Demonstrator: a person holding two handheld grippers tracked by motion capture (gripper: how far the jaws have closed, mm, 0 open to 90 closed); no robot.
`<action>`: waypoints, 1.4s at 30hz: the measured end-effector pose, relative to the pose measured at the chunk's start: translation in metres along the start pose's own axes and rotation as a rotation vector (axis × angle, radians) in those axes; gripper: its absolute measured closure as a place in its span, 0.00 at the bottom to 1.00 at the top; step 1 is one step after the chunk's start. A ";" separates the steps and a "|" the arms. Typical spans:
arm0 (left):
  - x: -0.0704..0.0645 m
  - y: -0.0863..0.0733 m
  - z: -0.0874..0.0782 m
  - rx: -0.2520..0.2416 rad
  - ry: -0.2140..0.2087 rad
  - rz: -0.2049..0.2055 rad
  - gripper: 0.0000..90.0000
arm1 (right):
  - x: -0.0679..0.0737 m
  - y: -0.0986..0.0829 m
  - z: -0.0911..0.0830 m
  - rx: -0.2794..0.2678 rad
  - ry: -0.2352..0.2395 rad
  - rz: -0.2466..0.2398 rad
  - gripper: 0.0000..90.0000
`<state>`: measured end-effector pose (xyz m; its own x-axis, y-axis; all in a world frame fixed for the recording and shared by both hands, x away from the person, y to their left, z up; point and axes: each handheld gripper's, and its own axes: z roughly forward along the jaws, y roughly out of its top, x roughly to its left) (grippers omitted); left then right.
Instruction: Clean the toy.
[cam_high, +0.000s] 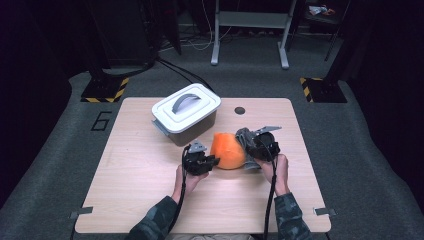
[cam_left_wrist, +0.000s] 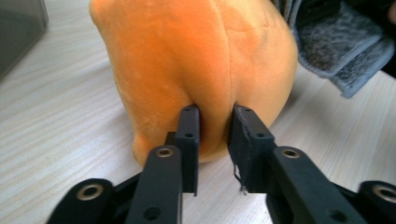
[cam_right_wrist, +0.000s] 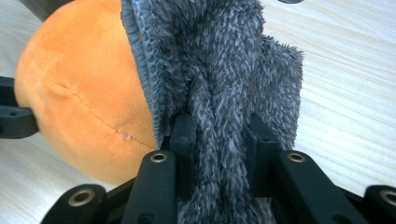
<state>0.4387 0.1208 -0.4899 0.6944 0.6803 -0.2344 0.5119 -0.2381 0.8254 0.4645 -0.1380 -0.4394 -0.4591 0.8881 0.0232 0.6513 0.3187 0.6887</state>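
Currently the left gripper (cam_left_wrist: 213, 122) pinches an orange plush (cam_left_wrist: 196, 60) fold, the right gripper (cam_right_wrist: 219, 133) clamps its grey fleece (cam_right_wrist: 219, 60) (thin holds, so pulling apart could slip either free).

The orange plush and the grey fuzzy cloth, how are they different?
The orange plush is smooth and rounded with a stitched seam; the grey fuzzy cloth is shaggy and bunched into folds. The left gripper pinches the plush; the right gripper clamps the cloth. Both are soft and touch each other over the table.
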 end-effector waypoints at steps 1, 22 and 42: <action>0.000 0.000 0.000 -0.002 0.001 -0.007 0.76 | -0.001 0.000 0.001 0.002 0.000 0.002 0.77; -0.008 -0.003 0.011 0.013 0.107 0.097 0.86 | -0.008 0.002 0.007 -0.003 -0.012 0.026 0.76; -0.024 0.009 -0.004 -0.005 0.062 0.149 0.96 | 0.016 0.012 -0.027 -0.105 0.039 -0.033 0.76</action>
<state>0.4249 0.1049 -0.4751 0.7298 0.6793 -0.0773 0.4033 -0.3363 0.8510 0.4487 -0.1287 -0.4108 -0.5038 0.8634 0.0261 0.5698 0.3095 0.7613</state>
